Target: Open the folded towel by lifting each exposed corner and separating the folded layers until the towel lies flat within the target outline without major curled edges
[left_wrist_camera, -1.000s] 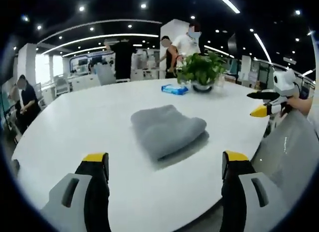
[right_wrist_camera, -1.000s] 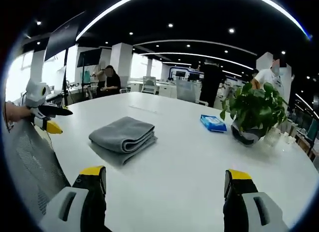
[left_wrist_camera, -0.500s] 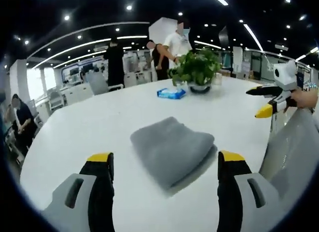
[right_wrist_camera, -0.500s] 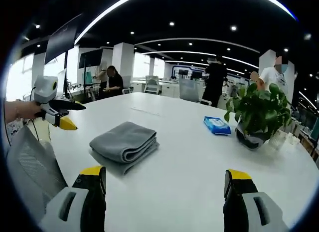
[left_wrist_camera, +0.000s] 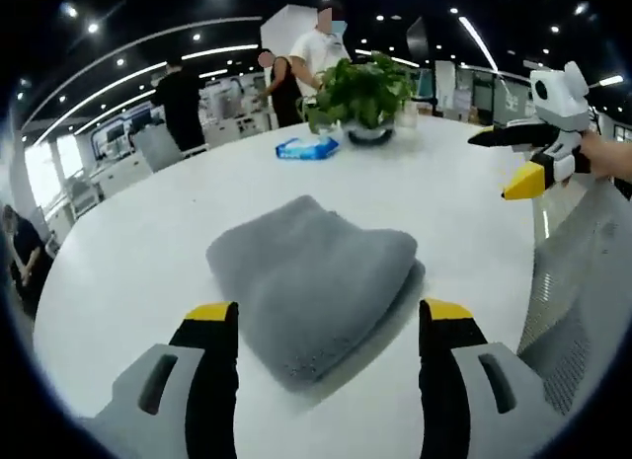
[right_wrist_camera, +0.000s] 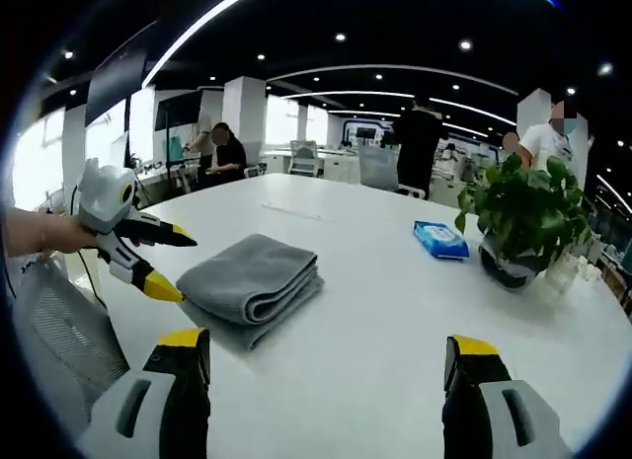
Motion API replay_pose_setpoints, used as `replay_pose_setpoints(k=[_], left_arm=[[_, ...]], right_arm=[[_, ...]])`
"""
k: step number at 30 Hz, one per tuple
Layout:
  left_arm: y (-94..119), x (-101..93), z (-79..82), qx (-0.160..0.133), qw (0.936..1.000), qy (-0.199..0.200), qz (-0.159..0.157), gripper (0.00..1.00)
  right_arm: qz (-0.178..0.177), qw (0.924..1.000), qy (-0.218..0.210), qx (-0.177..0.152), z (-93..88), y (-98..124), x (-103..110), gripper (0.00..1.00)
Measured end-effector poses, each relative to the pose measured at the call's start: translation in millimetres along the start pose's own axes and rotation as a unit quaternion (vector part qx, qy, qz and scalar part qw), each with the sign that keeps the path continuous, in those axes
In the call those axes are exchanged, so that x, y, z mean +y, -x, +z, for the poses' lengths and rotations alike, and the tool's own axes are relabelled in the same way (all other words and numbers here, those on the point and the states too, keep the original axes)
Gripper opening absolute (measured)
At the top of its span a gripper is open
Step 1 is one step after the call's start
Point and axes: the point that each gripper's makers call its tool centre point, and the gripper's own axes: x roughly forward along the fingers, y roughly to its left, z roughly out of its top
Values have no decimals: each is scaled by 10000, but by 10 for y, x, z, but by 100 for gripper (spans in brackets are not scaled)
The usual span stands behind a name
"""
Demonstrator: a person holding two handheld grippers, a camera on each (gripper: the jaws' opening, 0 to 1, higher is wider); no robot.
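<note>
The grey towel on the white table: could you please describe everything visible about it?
The towel is grey, soft-looking terry cloth, folded into a thick rectangular pad with rounded folds and stacked layers showing along one side. It lies flat on the white table. The left gripper, jaws open, sits at its near edge, the lower yellow tip about touching; the right gripper is clear of it.

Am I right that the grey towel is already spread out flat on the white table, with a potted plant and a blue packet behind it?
Not quite. The grey towel is folded in layers, as the right gripper view shows along its rounded edge. It does lie on the white table, with the potted plant and blue packet behind it.
</note>
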Motion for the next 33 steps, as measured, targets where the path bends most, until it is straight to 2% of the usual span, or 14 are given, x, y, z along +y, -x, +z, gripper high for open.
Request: replay_pose_setpoints(k=[6, 9, 10, 13, 17, 23, 33], left_arm=[[-104, -21, -50, 135, 9997, -188, -75, 74], [-162, -8, -35, 184, 9994, -281, -115, 68], [-191, -3, -13, 178, 9993, -311, -118, 66], [-273, 11, -3, 198, 9991, -372, -111, 64], [-377, -24, -44, 321, 9980, -508, -209, 59], [-493, -88, -74, 414, 9959, -721, -365, 57], [-625, -87, -42, 479, 9959, -609, -457, 54]], right_arm=[[111, 9997, -130, 155, -90, -112, 59, 99], [245, 9990, -61, 368, -173, -132, 136, 78], [278, 9987, 49, 431, -202, -145, 161, 76], [283, 9983, 228, 457, -220, -171, 183, 83], [320, 9982, 131, 491, -238, -174, 182, 81], [283, 9982, 63, 520, -256, -175, 153, 81], [329, 9975, 131, 604, -299, -206, 176, 81]])
